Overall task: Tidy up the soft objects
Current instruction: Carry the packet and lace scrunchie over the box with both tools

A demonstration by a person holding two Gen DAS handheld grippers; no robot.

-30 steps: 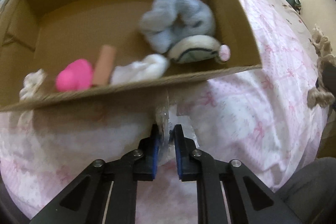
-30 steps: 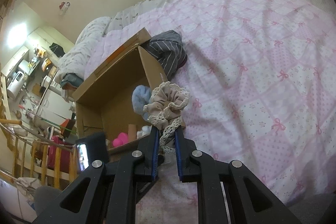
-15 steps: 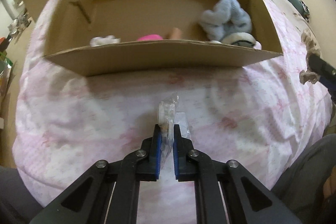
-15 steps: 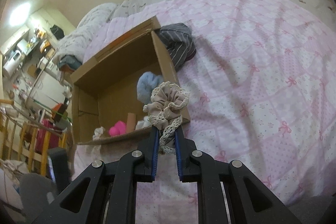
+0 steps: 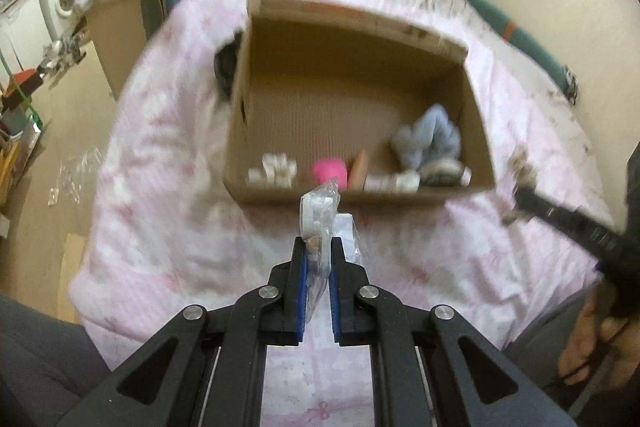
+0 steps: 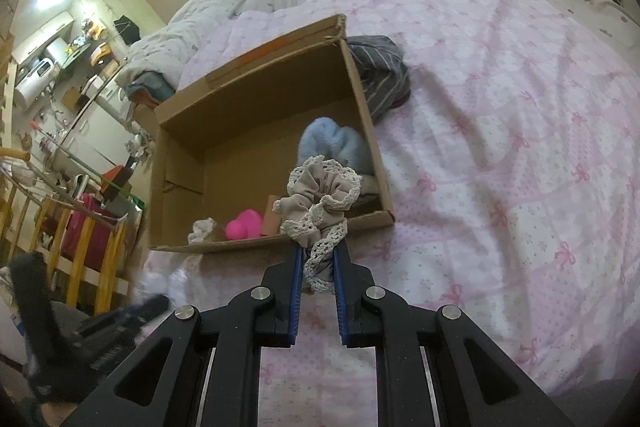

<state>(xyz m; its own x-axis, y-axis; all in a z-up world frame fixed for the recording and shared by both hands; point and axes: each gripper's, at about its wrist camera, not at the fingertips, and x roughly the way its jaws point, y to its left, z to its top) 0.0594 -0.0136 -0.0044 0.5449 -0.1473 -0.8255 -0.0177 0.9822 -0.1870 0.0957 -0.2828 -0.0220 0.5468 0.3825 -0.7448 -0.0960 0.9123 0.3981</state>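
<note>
An open cardboard box (image 5: pixel 360 195) (image 6: pixel 184 183) lies on the pink bedspread. It holds a blue fluffy scrunchie (image 5: pixel 430 139) (image 6: pixel 336 145), a pink soft thing (image 5: pixel 330 169) (image 6: pixel 242 225), a small white piece (image 5: pixel 274 169) (image 6: pixel 202 229) and others. My left gripper (image 5: pixel 318 247) is shut on a clear plastic packet (image 5: pixel 320 211), held above the bed in front of the box. My right gripper (image 6: pixel 318 255) is shut on a beige lace-trimmed scrunchie (image 6: pixel 320 199) near the box's front right corner; it also shows in the left wrist view (image 5: pixel 560 215).
A striped grey garment (image 6: pixel 380 71) lies behind the box's right side. The pink bedspread (image 6: pixel 500 147) spreads to the right. The bed's left edge drops to a floor with clutter (image 5: pixel 36 87). A teal bolster (image 5: pixel 524 43) lies along the far wall.
My left gripper has pulled back and risen with the packet, so the box looks farther away and more of the room shows. My right gripper has moved little and still holds the scrunchie.
</note>
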